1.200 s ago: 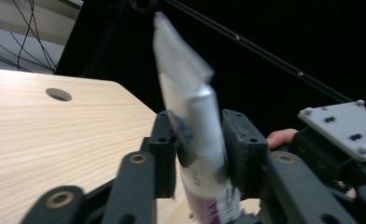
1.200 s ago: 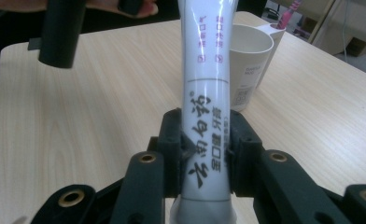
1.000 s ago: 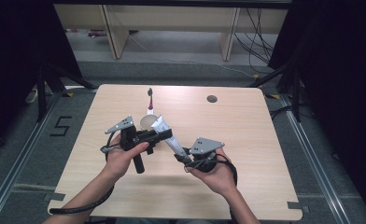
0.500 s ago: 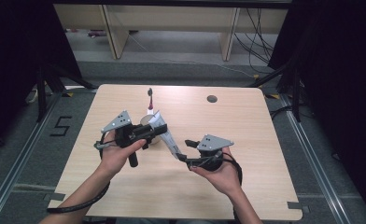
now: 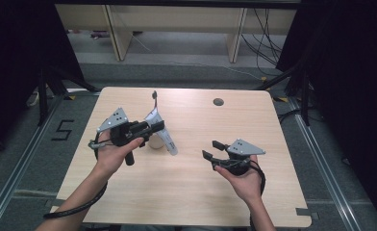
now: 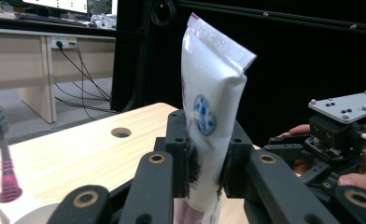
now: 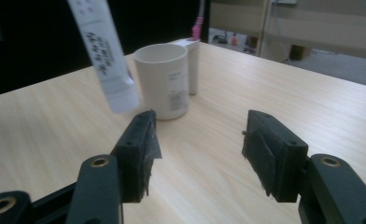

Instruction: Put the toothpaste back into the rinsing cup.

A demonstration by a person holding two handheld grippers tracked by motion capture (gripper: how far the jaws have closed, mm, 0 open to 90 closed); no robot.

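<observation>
1. Your left claw (image 5: 150, 128), left of centre in the high view, is clamped on a toothpaste tube (image 5: 163, 134). The grip sits partway along the body, so the tube hangs slanted above the worktop (image 5: 186, 192), not resting on it.
2. Left gripper view: the tube (image 6: 211, 107) fills the middle of the frame, crimped end up, squeezed between both pads.
3. Your right claw (image 5: 214, 149), right of centre, is spread wide and holds nothing. It points toward the tube, likely to take the cap end; that is a guess.
4. Right gripper view: the cap end (image 7: 120, 100) hangs at upper left, just beside a white cup (image 7: 162, 84).
5. Tube: white, blue round logo, purple edge at the crimp, small dark print.
6. A pink-necked toothbrush (image 5: 154, 98) stands behind the cup.
</observation>
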